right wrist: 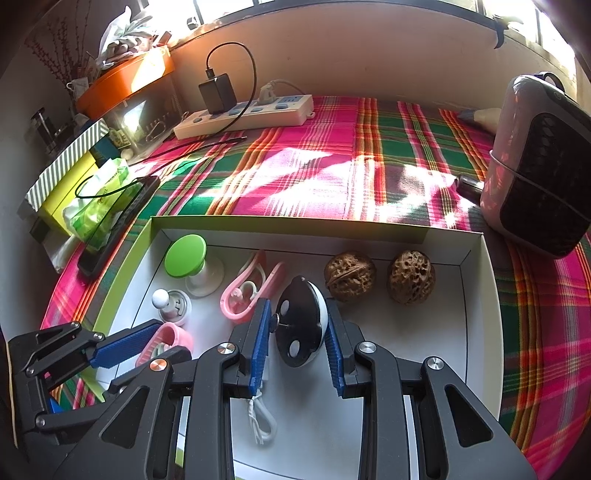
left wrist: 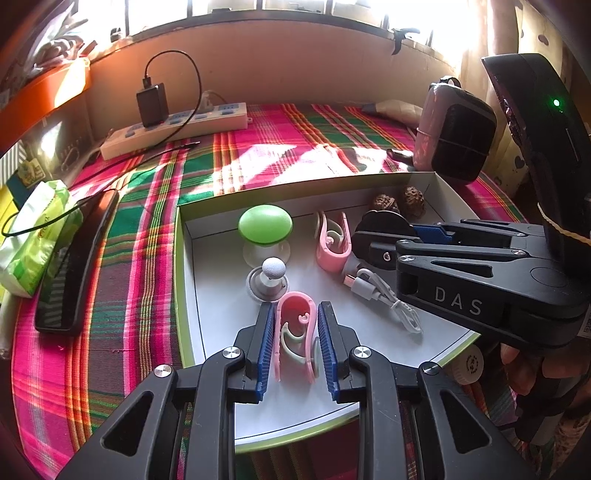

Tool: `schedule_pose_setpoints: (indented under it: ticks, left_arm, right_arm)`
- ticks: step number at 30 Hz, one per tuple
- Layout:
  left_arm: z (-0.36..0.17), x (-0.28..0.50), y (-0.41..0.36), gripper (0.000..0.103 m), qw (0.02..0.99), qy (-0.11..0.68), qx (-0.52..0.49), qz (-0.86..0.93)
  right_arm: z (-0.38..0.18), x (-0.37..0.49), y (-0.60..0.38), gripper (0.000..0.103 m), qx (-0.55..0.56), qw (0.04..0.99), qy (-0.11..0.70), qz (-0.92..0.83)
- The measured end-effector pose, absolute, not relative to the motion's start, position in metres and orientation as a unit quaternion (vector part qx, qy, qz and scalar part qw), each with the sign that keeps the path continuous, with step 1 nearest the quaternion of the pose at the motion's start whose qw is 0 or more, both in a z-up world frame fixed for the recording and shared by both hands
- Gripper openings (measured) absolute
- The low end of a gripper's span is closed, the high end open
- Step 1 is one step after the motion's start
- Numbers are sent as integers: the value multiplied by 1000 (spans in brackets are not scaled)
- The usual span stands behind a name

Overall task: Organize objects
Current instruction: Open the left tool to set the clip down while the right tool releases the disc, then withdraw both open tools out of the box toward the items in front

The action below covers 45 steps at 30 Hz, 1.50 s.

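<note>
Two tongs are working inside the white box (right wrist: pixel 480 295): left tongs (left wrist: pixel 295 345) clamping a pink clip (left wrist: pixel 295 332), right tongs (right wrist: pixel 297 338) clamping a black disc (right wrist: pixel 301 321), each probably needing lifting next.

Sunlit window (left wrist: pixel 258 7), beige wall (left wrist: pixel 295 66), plaid tablecloth (left wrist: pixel 155 192).

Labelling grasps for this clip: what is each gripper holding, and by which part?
Left gripper: pink clip, pads on its two long sides. Right gripper: black-and-white round disc, held on edge across its faces.
</note>
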State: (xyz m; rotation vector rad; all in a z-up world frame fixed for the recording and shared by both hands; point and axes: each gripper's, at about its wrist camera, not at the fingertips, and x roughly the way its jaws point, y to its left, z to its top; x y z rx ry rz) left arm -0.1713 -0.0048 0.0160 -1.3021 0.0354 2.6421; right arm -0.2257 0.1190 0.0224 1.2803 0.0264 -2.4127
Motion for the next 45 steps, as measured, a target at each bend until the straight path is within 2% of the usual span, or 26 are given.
schedule_pose_setpoints:
  ticks: [5,18,45]
  left_arm:
    - [16,-169,-3,28,98,12,-441,892]
    - [19,-160,-6,32,85,0,-442,893]
    - [46,-108,-3,33,81,-14,-403,912]
  right_arm:
    - [27,-222,120,38,452,203,10,-868]
    - [34,-211,126,38,441,197,6,-876]
    - [64,-149,165,39,397,179,-20,-900]
